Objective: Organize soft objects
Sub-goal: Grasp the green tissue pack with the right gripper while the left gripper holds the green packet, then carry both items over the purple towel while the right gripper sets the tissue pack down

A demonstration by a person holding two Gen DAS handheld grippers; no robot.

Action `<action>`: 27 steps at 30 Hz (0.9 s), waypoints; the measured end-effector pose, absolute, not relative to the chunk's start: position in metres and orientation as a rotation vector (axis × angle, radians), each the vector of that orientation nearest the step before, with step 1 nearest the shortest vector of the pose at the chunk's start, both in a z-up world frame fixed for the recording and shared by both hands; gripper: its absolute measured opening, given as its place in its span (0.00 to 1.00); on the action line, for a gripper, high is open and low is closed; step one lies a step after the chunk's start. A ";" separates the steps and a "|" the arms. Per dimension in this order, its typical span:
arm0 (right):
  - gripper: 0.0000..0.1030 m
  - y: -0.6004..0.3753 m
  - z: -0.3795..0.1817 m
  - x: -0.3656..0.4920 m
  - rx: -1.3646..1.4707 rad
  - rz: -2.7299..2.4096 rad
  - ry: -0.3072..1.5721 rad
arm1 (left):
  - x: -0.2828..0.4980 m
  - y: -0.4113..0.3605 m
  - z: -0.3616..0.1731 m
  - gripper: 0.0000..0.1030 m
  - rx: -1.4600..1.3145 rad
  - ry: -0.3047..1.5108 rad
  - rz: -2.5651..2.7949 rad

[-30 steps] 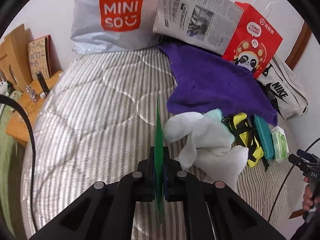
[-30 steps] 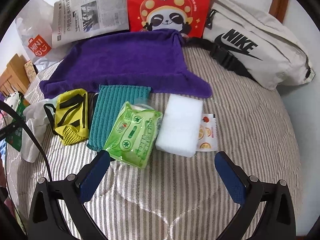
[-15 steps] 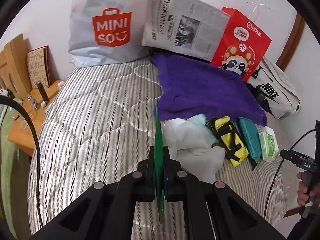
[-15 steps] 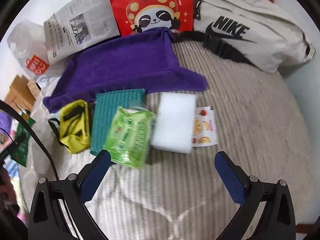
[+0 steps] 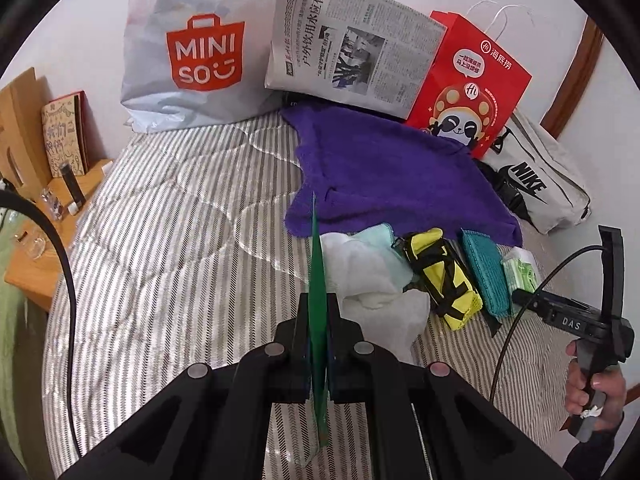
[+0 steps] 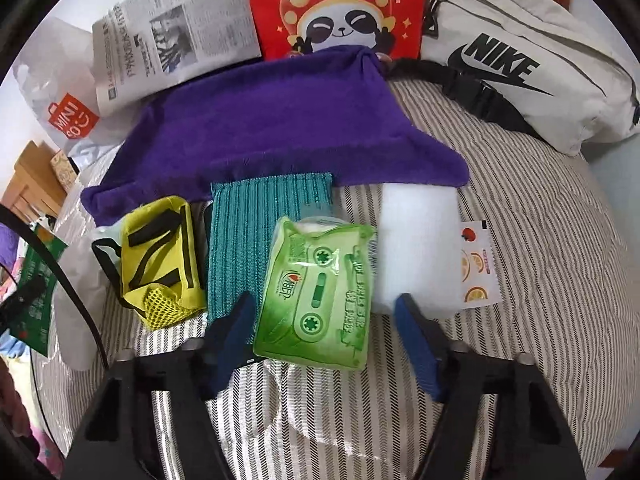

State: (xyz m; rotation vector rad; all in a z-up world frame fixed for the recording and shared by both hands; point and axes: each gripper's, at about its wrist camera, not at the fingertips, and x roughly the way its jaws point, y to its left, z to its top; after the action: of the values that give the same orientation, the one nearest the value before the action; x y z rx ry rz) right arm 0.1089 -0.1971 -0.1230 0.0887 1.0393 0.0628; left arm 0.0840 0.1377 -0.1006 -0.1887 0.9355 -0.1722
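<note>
On the striped bed lie a purple towel (image 6: 280, 120), a teal cloth (image 6: 248, 236), a yellow pouch (image 6: 160, 256), a white sponge block (image 6: 416, 240), a green wet-wipe pack (image 6: 320, 292) and a fruit-print sachet (image 6: 476, 264). My right gripper (image 6: 326, 320) straddles the wipe pack with its jaws closing. The left pad sits at the pack's edge and the right pad stands a little apart from it. My left gripper (image 5: 318, 308) is shut on a thin green packet (image 5: 316, 264) seen edge-on, above a crumpled white cloth (image 5: 368, 276).
A Miniso bag (image 5: 192, 60), a newspaper (image 5: 348, 48), a red panda bag (image 5: 468, 92) and a white Nike bag (image 5: 540, 184) line the wall. A wooden nightstand (image 5: 36, 256) stands left of the bed. A hand (image 5: 592, 388) holds the right gripper's handle.
The right gripper has come down close over the green wipe pack and its jaws have narrowed around it. The left gripper stays shut on the green packet, hardly moving.
</note>
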 end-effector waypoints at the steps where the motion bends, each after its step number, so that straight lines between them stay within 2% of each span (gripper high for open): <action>1: 0.53 -0.199 -0.122 0.107 0.092 0.077 1.035 | 0.084 0.138 -0.102 0.06 -0.192 0.939 -0.170; 2: 0.47 -0.202 -0.120 0.105 0.100 0.097 1.035 | 0.084 0.138 -0.103 0.06 -0.193 0.941 -0.170; 14: 0.50 -0.207 -0.140 0.106 0.076 0.053 1.111 | 0.082 0.138 -0.108 0.06 -0.206 0.946 -0.184; 16: 0.46 -0.208 -0.142 0.108 0.079 0.063 1.103 | 0.082 0.138 -0.108 0.06 -0.205 0.947 -0.185; 27: 0.45 -0.215 -0.101 0.088 0.085 0.132 1.012 | 0.078 0.138 -0.087 0.06 -0.211 0.912 -0.211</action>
State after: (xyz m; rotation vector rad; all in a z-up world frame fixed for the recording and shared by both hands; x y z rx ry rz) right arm 0.0883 -0.2147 -0.1011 0.0847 1.0124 0.1322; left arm 0.0780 0.1377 -0.0874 -0.2113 0.9117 -0.2108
